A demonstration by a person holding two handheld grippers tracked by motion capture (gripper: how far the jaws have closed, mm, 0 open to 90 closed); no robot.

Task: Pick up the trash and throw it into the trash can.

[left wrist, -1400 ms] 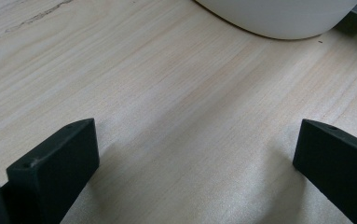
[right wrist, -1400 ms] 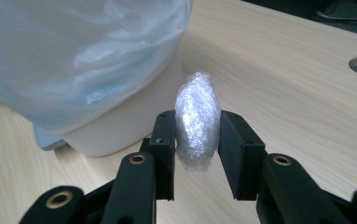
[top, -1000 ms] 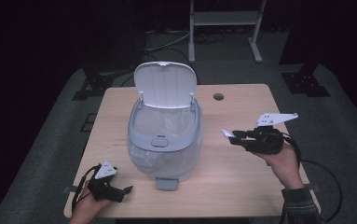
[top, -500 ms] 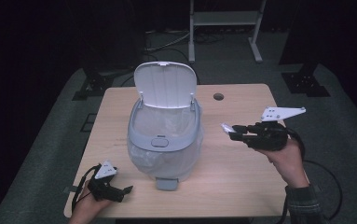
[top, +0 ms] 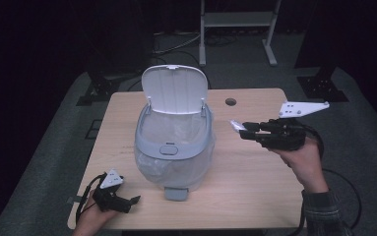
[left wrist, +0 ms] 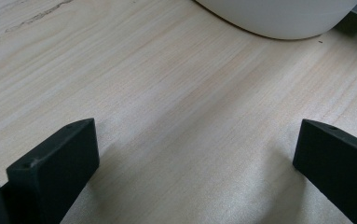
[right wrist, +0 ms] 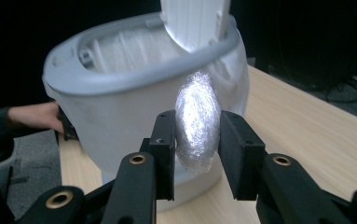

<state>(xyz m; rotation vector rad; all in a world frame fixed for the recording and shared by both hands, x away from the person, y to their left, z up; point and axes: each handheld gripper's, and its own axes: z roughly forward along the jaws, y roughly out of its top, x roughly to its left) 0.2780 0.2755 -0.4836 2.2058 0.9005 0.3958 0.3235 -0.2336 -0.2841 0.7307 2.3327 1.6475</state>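
A pale grey-blue pedal bin [top: 173, 147] stands mid-table with its white lid [top: 173, 91] raised and a clear liner inside. In the right gripper view the bin [right wrist: 134, 107] rises just ahead. My right gripper [top: 242, 129] hovers to the right of the bin's rim, shut on a crumpled ball of clear plastic wrap [right wrist: 196, 119] pinched between its pads; the wrap [top: 236, 125] shows as a white bit at the tips. My left gripper [top: 127, 201] rests low at the table's front left, open, with bare wood [left wrist: 190, 116] between its jaws.
The wooden table [top: 255, 187] has a small cable hole [top: 231, 102] behind the right gripper. The bin's grey pedal [top: 176, 193] sticks out toward the front edge. A metal stand [top: 235, 29] and dark floor lie beyond the table.
The right gripper has risen with the plastic wrap still in it, staying beside the bin. The left gripper has kept still.
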